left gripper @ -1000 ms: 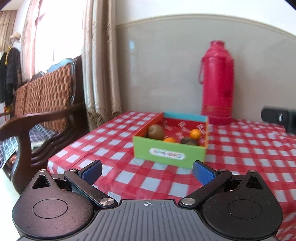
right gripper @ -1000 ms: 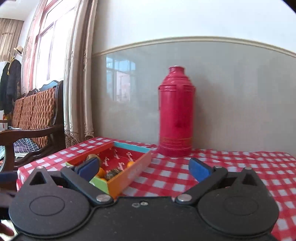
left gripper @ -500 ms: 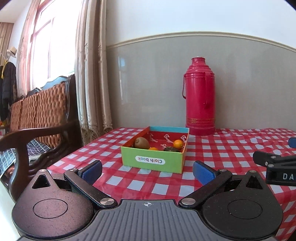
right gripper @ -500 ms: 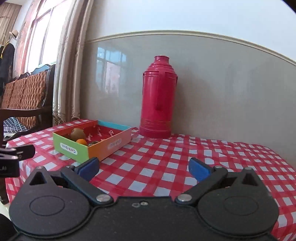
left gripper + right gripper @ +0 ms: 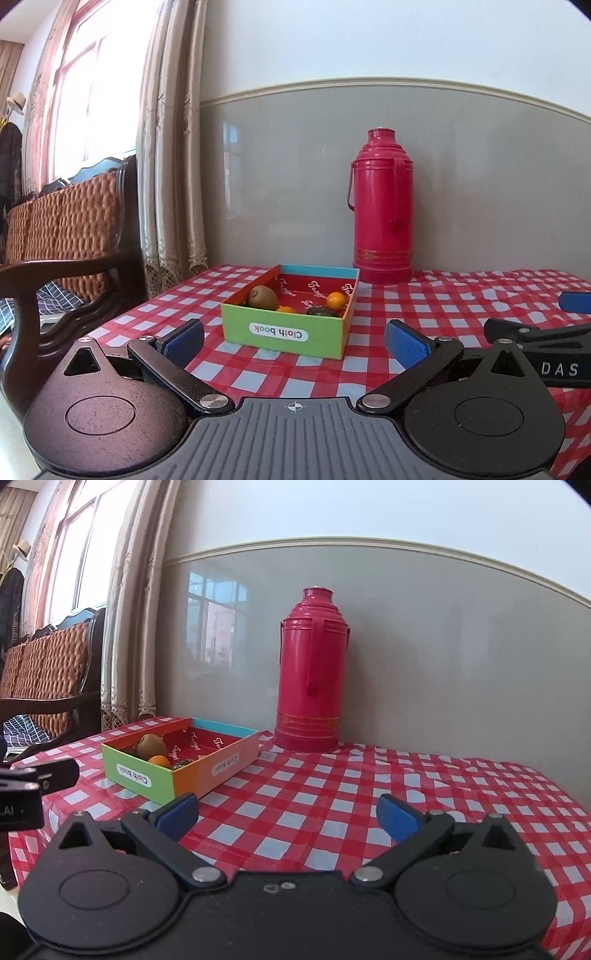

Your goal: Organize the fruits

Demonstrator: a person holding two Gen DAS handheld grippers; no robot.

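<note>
A colourful cardboard box (image 5: 284, 332) (image 5: 147, 771) labelled "Cloth book" sits on the red-checked tablecloth (image 5: 443, 306) (image 5: 332, 794). Inside it lie a brown kiwi (image 5: 263, 297) (image 5: 151, 744), small oranges (image 5: 336, 300) (image 5: 159, 760) and a dark fruit (image 5: 320, 311). My left gripper (image 5: 294, 339) stands open just in front of the box with nothing between its fingers. My right gripper (image 5: 288, 812) is open too, empty, to the right of the box. In the left wrist view the right gripper's blue pad (image 5: 574, 302) shows at the right edge.
A tall red thermos (image 5: 382, 206) (image 5: 310, 672) stands against the wall behind the box. A wooden wicker-backed chair (image 5: 62, 229) (image 5: 44, 679) and curtains (image 5: 166, 147) are left of the table. The table's left edge (image 5: 22, 834) is close to the left gripper.
Both grippers have pulled back from the box and swung right; the box now looks smaller and the thermos stands further left in each view. The jaws stayed open.
</note>
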